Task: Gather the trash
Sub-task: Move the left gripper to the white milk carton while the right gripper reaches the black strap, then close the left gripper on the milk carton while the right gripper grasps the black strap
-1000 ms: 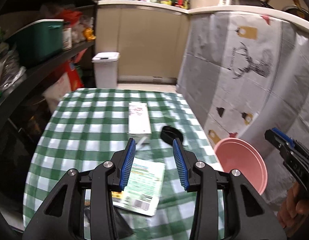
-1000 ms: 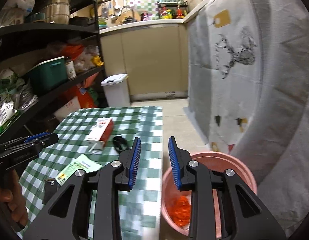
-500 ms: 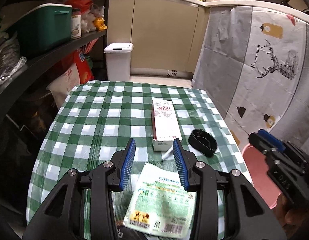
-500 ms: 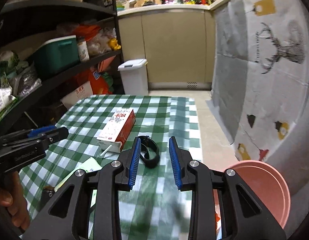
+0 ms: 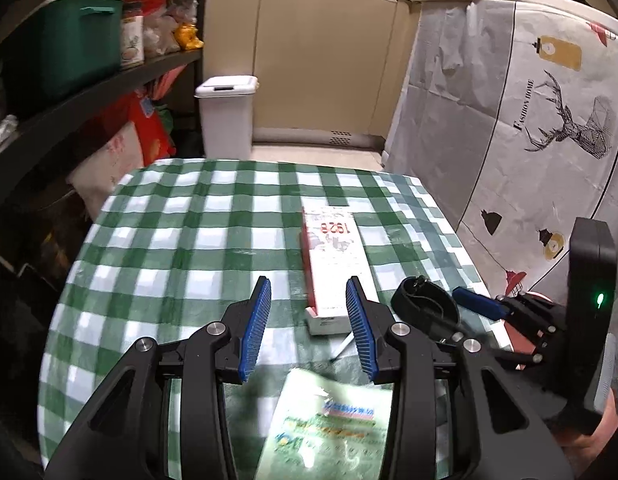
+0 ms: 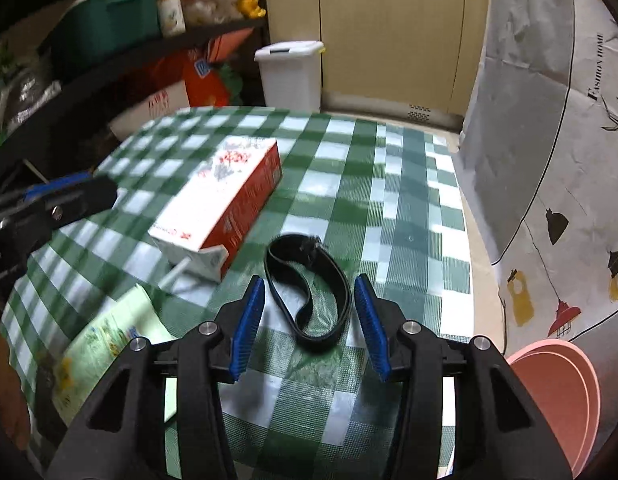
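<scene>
Green-and-white checked cloth (image 6: 389,168) covers the table on which the litter lies, with dark shelving along one side and a pink plastic basin (image 6: 557,392) off the table edge on the other. Taken from the red-and-white cardboard carton (image 6: 225,196) as landmark, a black loop of strap (image 6: 309,288) lies just beside its near end, toward the basin, and a flat pale-green printed packet (image 5: 329,424) lies nearer the cameras than the carton, apart from it.

A second earlier the basin and its orange contents were framed by the right gripper (image 6: 309,320); now the strap is framed instead, closer and lower in view. Its jaws have just been opening and now stand fairly wide on either side of the loop, with neither pad pressing on it. A pick of the strap is judged to be under way, nothing yet being held.

The left gripper (image 5: 309,328) is seen partly open and empty, brought nearer the carton's near end, above the packet. All three items are still to be collected.
</scene>
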`<state>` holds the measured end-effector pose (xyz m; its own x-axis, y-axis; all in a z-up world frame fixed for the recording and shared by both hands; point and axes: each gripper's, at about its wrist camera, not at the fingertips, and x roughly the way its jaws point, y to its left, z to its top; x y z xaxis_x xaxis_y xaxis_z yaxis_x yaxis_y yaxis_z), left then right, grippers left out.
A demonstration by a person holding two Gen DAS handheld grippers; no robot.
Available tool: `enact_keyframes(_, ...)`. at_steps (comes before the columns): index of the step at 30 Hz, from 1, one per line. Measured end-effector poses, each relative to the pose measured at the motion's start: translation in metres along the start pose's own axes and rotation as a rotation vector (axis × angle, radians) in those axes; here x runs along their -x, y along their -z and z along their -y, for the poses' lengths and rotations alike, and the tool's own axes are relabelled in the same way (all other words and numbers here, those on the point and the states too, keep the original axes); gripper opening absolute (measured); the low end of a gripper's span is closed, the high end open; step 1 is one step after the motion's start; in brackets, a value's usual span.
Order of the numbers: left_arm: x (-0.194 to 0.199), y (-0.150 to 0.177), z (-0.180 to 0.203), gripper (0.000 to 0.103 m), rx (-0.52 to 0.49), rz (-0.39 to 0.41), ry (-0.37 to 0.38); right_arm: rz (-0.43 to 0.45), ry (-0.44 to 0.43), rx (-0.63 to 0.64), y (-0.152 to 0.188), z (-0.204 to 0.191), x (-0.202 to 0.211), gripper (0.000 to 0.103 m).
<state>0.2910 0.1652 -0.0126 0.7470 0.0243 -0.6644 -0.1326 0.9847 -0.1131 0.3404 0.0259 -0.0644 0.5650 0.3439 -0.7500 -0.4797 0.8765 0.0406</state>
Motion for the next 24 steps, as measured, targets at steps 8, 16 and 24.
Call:
enact_keyframes(8,-0.036,-0.001,0.016,0.056,0.009,-0.064,0.019,-0.017,-0.021,-0.011,0.004,0.006,-0.004,0.011)
enact_keyframes(16,-0.062,0.002,0.029,0.062,-0.013,-0.157,-0.010,0.015,-0.015,-0.046,0.003,0.015,0.006,0.009)
enact_keyframes(24,-0.067,0.002,0.030,0.050,-0.006,-0.179,-0.020,0.037,0.004,-0.046,0.004,0.016,0.015,0.009)
